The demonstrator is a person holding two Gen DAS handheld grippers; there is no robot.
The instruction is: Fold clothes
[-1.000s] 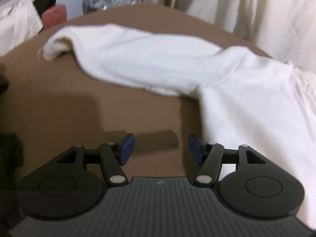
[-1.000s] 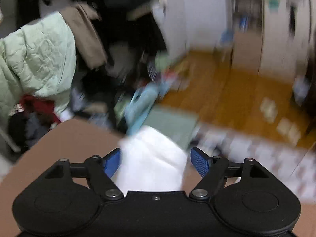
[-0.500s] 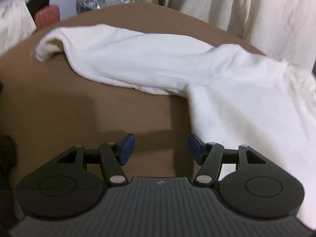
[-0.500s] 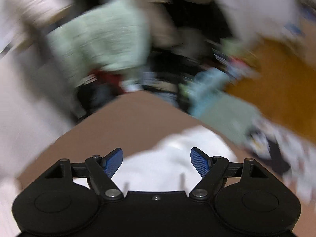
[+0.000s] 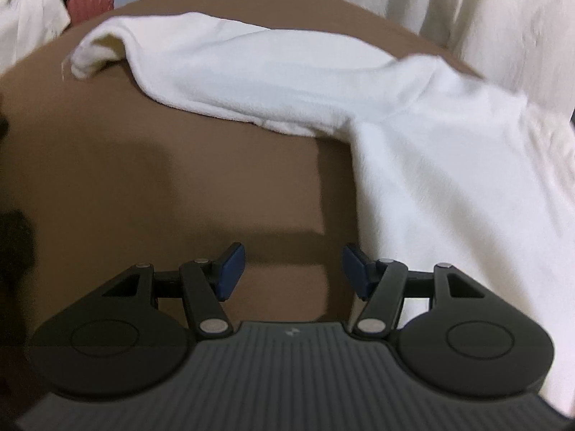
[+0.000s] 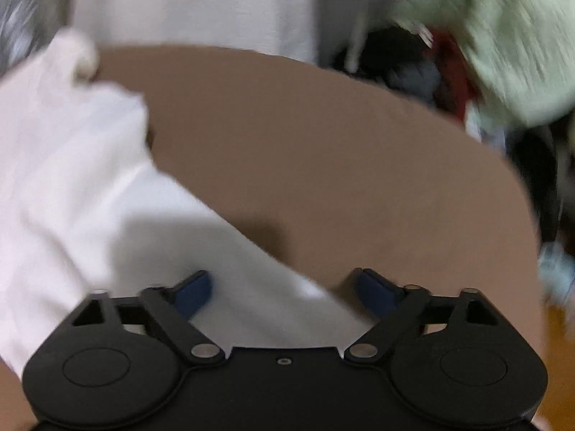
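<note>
Garment (image 5: 431, 165), white, spread on brown table (image 5: 179, 179), sleeve (image 5: 233, 72) stretched toward far edge. Left gripper (image 5: 293, 269) wide, empty, over bare table beside garment. Right gripper (image 6: 284, 291) wide, empty, above garment edge.

— What is seen carrying the things?
— A plain brown surface (image 5: 222, 179) is shown, filling the frame's middle.
— What is laid on it?
— A white garment (image 5: 449, 186) is spread at the right, its sleeve (image 5: 233, 72) stretched toward the upper left. In the blurred right wrist view, the cloth (image 6: 90, 186) is seen at the left.
</note>
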